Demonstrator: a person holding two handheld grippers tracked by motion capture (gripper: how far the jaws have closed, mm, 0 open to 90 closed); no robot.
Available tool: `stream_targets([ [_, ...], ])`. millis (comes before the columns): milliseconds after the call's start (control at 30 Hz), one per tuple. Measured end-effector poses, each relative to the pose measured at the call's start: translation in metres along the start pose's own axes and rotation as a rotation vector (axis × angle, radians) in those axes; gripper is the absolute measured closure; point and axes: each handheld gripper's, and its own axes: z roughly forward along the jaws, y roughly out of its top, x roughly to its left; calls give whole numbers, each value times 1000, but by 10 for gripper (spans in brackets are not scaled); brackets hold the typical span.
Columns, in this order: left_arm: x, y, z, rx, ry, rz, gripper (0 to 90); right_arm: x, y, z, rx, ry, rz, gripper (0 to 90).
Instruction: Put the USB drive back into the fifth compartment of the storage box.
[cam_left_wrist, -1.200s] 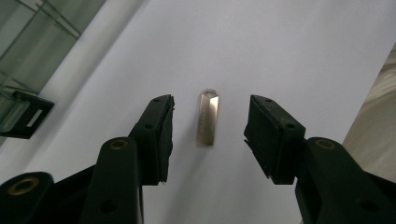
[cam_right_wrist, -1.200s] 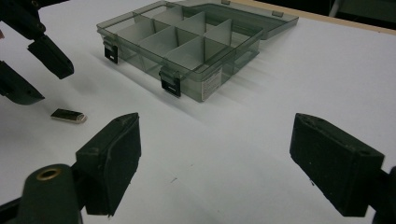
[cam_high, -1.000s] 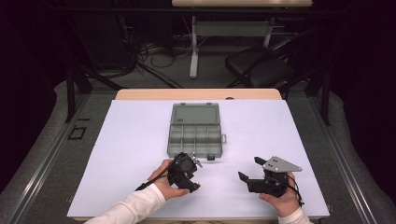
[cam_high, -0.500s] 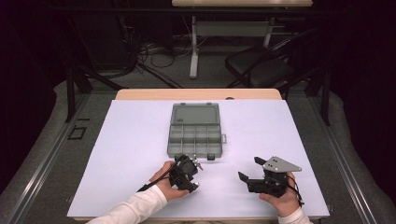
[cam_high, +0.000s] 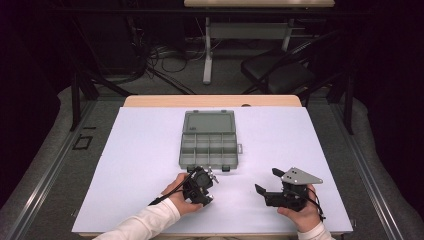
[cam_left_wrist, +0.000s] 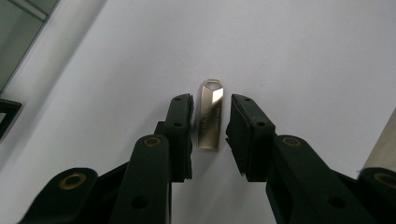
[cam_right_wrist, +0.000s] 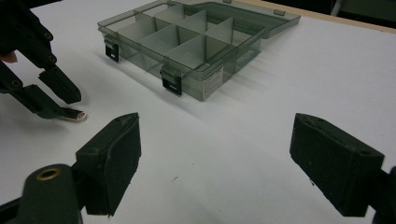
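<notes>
The small metal USB stick (cam_left_wrist: 210, 115) lies flat on the white table cover (cam_high: 140, 150), just in front of the near edge of the open compartment box (cam_high: 208, 140), a little toward its right latch. The left gripper (cam_left_wrist: 209, 122) stands over the stick with one jaw on each side of it; the jaws are narrowly spread, and a thin gap shows between each pad and the metal, so they do not pinch it yet. In the right gripper view the stick (cam_right_wrist: 74, 115) shows at the tips of the left gripper (cam_right_wrist: 58, 100), on the table, apart from the front wall of the box (cam_right_wrist: 187, 44). Compared with one second ago, the left gripper has come a little lower and closer around the stick, and the hand has turned slightly; the change is small. The right gripper (cam_high: 268, 183) rests to the right of the box and nearer to the person, well apart from it, with its jaws wide spread and nothing between them; it has stayed in the same place. The box also has not moved, its lid lying open on the far side.
</notes>
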Motion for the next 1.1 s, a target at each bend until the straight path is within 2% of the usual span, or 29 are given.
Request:
stream_targets([
  [467,-2,0,2,17,9,16,748,0,0,0,1,3,-2,163],
  [1100,-5,1,5,30,23,42,771,-1,0,0,10,5,-3,164],
])
